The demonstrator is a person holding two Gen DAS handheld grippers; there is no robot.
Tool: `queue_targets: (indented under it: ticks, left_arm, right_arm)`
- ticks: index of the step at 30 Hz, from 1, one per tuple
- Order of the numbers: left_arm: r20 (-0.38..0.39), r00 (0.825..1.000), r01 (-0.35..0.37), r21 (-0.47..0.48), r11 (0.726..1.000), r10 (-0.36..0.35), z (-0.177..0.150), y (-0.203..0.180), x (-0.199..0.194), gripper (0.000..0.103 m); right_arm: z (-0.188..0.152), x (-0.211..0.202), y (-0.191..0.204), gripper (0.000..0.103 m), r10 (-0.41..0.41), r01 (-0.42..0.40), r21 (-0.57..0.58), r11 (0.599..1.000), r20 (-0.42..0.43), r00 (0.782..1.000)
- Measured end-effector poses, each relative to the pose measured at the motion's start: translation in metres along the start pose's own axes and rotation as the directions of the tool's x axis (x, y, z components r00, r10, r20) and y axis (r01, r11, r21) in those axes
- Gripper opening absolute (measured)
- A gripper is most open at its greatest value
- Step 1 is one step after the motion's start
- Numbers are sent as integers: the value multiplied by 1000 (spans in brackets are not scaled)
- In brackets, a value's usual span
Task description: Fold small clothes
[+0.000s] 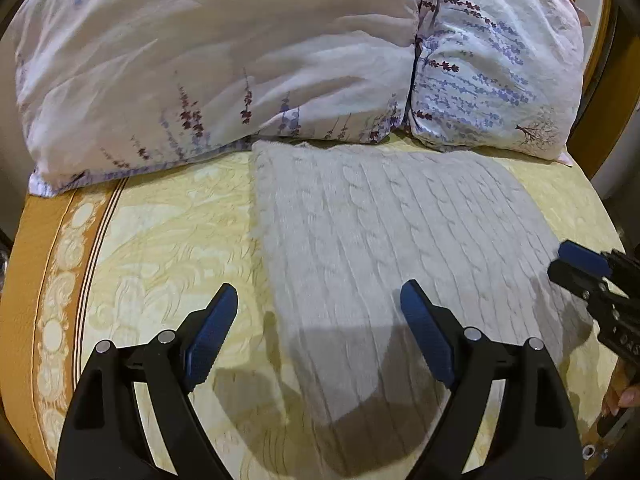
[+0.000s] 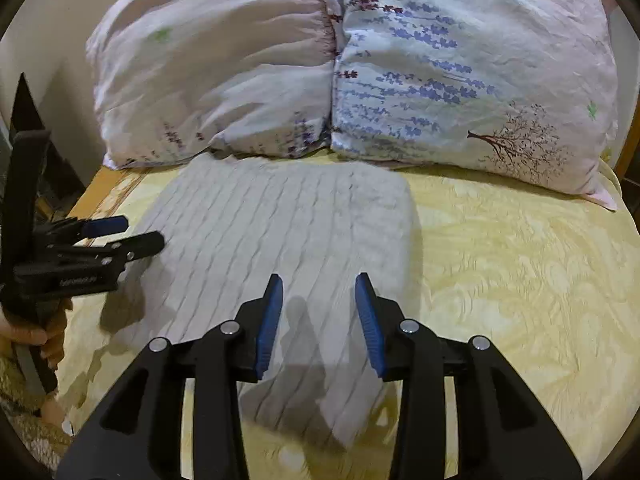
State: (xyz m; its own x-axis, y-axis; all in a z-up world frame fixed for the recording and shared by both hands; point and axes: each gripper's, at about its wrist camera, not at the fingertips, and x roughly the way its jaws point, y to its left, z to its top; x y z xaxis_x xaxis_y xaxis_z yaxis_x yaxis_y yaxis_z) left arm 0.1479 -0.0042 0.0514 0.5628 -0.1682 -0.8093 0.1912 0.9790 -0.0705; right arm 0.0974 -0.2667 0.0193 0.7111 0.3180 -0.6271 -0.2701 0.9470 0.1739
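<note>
**Ana:** Under everything lies the bed cover point(image 1: 168, 216), pale yellow with a raised swirl pattern and an ochre band along one edge. What sits on it?

**Ben:** Taking the grey sweater point(image 1: 380, 240) as the landmark: two pillows stand just behind its far edge. One is pinkish-white point(image 1: 208, 52) with a few purple sprigs; the other point(image 1: 492, 60) has rows of blue-violet flowers and a small bare tree printed near its lower corner. They press against each other, side by side.

**Ana:** And the sweater itself?

**Ben:** It is a cable-knit piece lying flat on the cover as a long rectangle, its far edge touching or nearly touching the pillows, its near end in the shadow of the tools.

**Ana:** Where are the grippers?

**Ben:** The left gripper point(image 1: 320, 308) hangs above the sweater's left edge with its blue pads spread wide; one finger is over the cover, the other over the knit, and nothing is pinched. The right gripper point(image 2: 319, 308) hangs over the sweater's near right part, its jaws partly apart, with only cloth and shadow below them. A hand point(image 2: 36, 334) grips the left tool's handle beside the sweater
</note>
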Motion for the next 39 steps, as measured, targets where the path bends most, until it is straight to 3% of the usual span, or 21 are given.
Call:
queue_targets:
  ticks: [4,9,15,20,24,30,36,39]
  left_arm:
    - [-23,1000,2,-14,1000,-2,-9,0,-5,85]
    - [-58,998,-25,8,1000,26,-16,-6,1,86]
    - [-57,996,-62,18,998,63,-15,-10,3,91]
    - [-26,997,-71,-7,997,71,-27,-7,-17,90]
    - [-18,999,-35,-100,994,33,-44,9,-30,90]
    - [-10,999,-45,-158,986,44,-64,19,-42,90]
    - [-2,998,-67,-120,991,68,-70,8,-52,90]
    - [-44,997,-72,-101,992,68,-76,5,-43,90]
  right_arm:
    - [-7,-4,5,38,9,-8,17,1000,-48,999]
    - [-17,13,11,39,-48,47,-10,999,-128,991]
    - [-20,13,15,44,-64,61,-30,998,-113,991]
    - [-27,-17,5,63,-77,78,39,996,-30,997]
    - [-39,-31,-8,75,-111,112,87,990,-11,994]
    - [-63,-30,-15,79,-117,123,128,984,-56,992]
    - [-77,-24,-3,82,-105,117,116,986,-105,989]
    - [-81,-14,2,82,-115,130,99,987,-143,983]
